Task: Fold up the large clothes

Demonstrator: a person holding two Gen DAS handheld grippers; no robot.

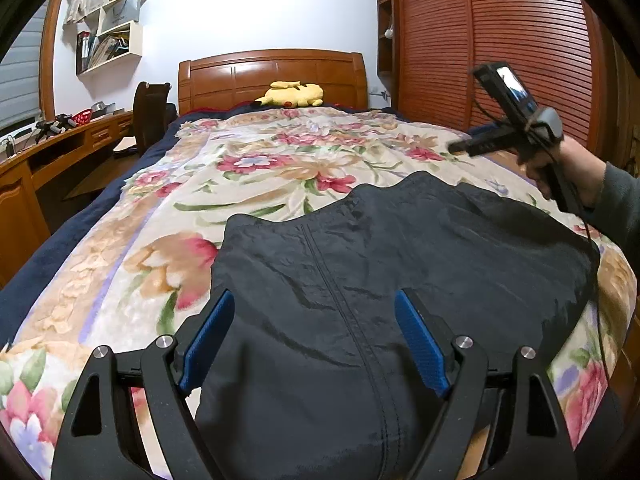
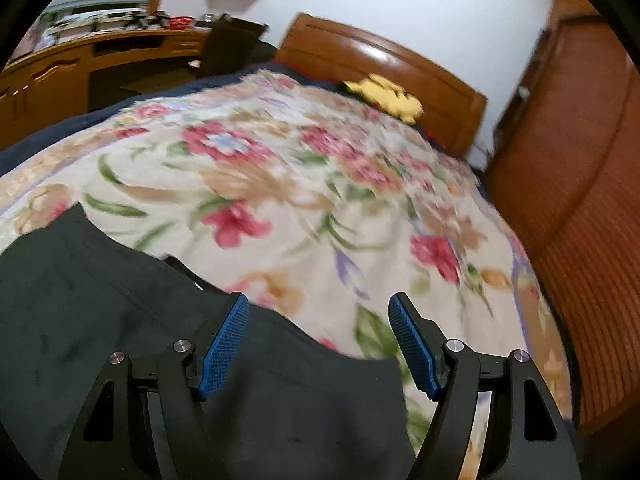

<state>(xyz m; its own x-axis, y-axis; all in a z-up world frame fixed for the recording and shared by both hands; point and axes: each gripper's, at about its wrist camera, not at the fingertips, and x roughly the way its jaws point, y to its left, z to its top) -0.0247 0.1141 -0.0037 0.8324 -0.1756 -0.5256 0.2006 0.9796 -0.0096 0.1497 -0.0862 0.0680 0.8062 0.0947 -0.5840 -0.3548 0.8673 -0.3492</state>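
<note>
**A:** Where are the two tools, and how do they stand?

**B:** The left gripper (image 1: 314, 328) hangs over a dark garment (image 1: 400, 272), its two blue pads spread wide with nothing between them. The right gripper (image 2: 318, 340) is also spread and empty; it hovers above the garment's far right edge, raised off the bed. Its own view is blurred.

**A:** And the garment?

**B:** One large black piece lies flat on the near half of the bed, a stitched seam running down its middle. Its far edge forms two rounded lobes.

**A:** What is under it?

**B:** One floral blanket (image 1: 248, 184), cream with red flowers, laid over a dark blue cover (image 1: 80, 220) that shows along the left edge. The blanket's far half is bare cloth up to one wooden headboard (image 1: 272, 76), where one yellow plush toy (image 1: 292, 94) rests.

**A:** The room around it?

**B:** Left of the bed, a strip of floor, one dark chair (image 1: 150, 116) and a long wooden desk (image 1: 60, 148). Wall shelves (image 1: 108, 32) hang above. A slatted wooden wardrobe (image 1: 500, 48) stands close along the right side.
</note>
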